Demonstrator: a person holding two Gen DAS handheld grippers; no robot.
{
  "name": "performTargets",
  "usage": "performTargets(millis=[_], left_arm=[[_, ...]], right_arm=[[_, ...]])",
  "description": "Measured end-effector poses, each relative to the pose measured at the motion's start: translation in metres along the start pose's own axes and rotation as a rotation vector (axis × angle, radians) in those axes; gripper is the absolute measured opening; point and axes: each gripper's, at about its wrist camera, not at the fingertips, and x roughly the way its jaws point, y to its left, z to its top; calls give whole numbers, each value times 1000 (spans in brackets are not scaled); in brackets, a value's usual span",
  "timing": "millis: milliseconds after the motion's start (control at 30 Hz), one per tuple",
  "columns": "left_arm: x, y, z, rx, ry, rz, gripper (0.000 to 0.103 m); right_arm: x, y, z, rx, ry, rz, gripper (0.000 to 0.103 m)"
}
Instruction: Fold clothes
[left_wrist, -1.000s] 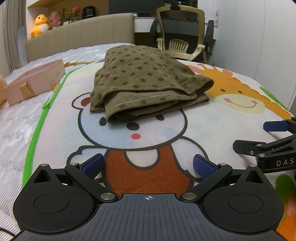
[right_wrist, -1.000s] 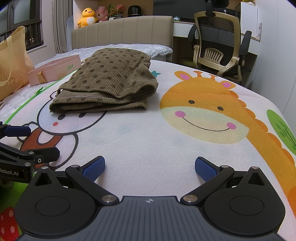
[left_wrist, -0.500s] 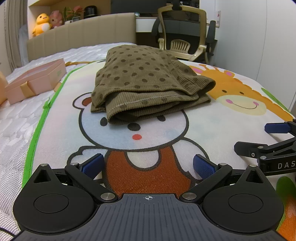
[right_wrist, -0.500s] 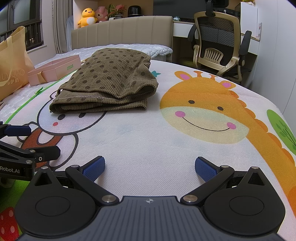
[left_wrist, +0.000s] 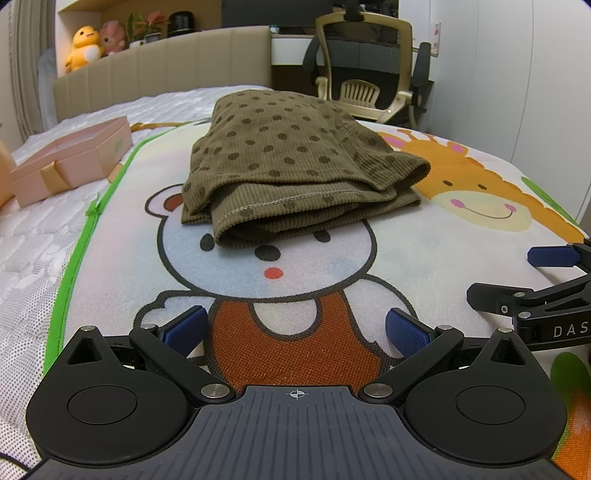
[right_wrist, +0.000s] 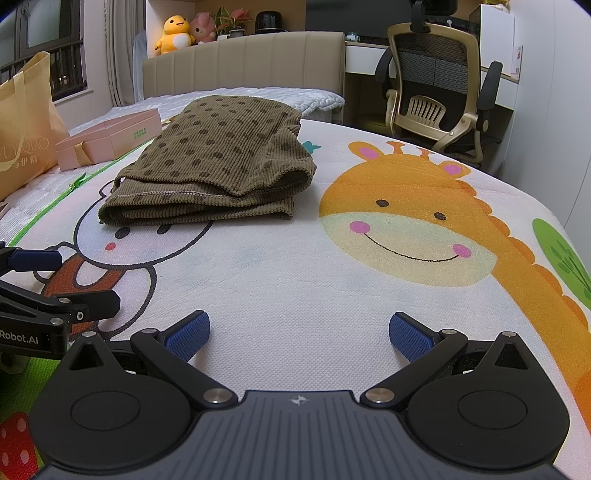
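A brown corduroy garment with dark dots (left_wrist: 295, 162) (right_wrist: 218, 162) lies folded in a compact stack on the cartoon mat (left_wrist: 306, 266) (right_wrist: 295, 273) that covers the bed. My left gripper (left_wrist: 295, 328) hovers open over the bear's orange bib, well short of the garment, with nothing between its blue pads. My right gripper (right_wrist: 299, 332) is open too, over white mat beside the giraffe, to the right of the garment. Each gripper shows at the edge of the other's view: the right one (left_wrist: 535, 280), the left one (right_wrist: 48, 280).
A pink gift box (left_wrist: 70, 158) (right_wrist: 110, 140) sits on the white mattress left of the mat, and a tan paper bag (right_wrist: 26, 125) stands beyond it. A gold-framed office chair (left_wrist: 365, 70) (right_wrist: 439, 96) and a desk stand past the bed's far right corner. Plush toys (right_wrist: 177, 31) line the headboard shelf.
The left wrist view has edged slightly leftward and closer, so the garment sits a touch further right. Both grippers stay open; the garment has not moved.
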Motion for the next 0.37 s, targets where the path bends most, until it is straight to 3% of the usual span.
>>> performTargets(millis=[367], left_arm=[[-1,1,-1,-13,-8,-10,103]], right_arm=[[0,0,0,0,-1,0,103]])
